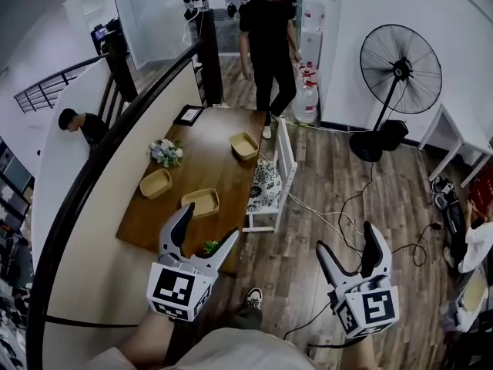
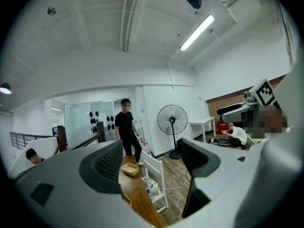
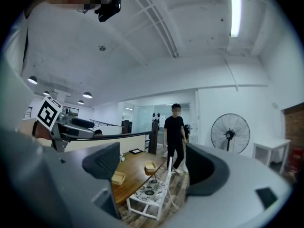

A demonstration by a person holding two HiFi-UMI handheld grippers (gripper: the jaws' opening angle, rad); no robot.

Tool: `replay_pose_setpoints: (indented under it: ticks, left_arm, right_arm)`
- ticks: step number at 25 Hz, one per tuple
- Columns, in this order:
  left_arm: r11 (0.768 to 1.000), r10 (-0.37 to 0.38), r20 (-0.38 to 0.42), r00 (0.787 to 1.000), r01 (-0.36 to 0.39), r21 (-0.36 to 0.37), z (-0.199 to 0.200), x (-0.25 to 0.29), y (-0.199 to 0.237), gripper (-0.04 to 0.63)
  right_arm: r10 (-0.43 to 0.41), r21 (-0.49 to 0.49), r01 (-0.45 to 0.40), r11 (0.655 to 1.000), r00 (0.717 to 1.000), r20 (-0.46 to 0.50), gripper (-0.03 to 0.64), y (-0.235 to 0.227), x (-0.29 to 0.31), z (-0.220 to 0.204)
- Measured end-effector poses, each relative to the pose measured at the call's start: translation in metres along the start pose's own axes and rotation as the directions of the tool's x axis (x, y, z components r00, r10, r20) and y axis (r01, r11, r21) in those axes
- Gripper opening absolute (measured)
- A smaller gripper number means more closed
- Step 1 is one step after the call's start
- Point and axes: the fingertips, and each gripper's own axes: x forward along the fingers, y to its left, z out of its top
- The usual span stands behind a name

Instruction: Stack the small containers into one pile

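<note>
Three shallow tan containers lie apart on a long wooden table (image 1: 216, 168): one near its left edge (image 1: 155, 183), one nearer me (image 1: 201, 202), one at the far right corner (image 1: 244, 145). My left gripper (image 1: 209, 222) hangs open and empty over the table's near end. Over the wood floor to the right of the table, my right gripper (image 1: 345, 237) is open and empty too. The left gripper view shows the far container (image 2: 129, 169) between the open jaws of the left gripper (image 2: 152, 161). Two containers (image 3: 150, 166) (image 3: 117, 177) appear between the open jaws of the right gripper (image 3: 151, 163).
A bunch of flowers (image 1: 166, 152) and a picture frame (image 1: 189, 115) are on the table. A white chair (image 1: 269, 183) stands against its right side. A person in black (image 1: 269, 45) stands beyond the table. A floor fan (image 1: 397, 75) and cables (image 1: 347, 222) are at the right.
</note>
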Motion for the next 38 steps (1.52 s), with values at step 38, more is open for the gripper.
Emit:
replay_pose_setpoints:
  ticks: [38]
  left_arm:
    - [0.932,0.296,-0.131,0.946,-0.316,-0.179,-0.078,0.276,0.202,0.375]
  right_arm:
    - [0.401,0.024,-0.404,0.914,0.895,-0.197,0.407,-0.054,0.419,-0.074]
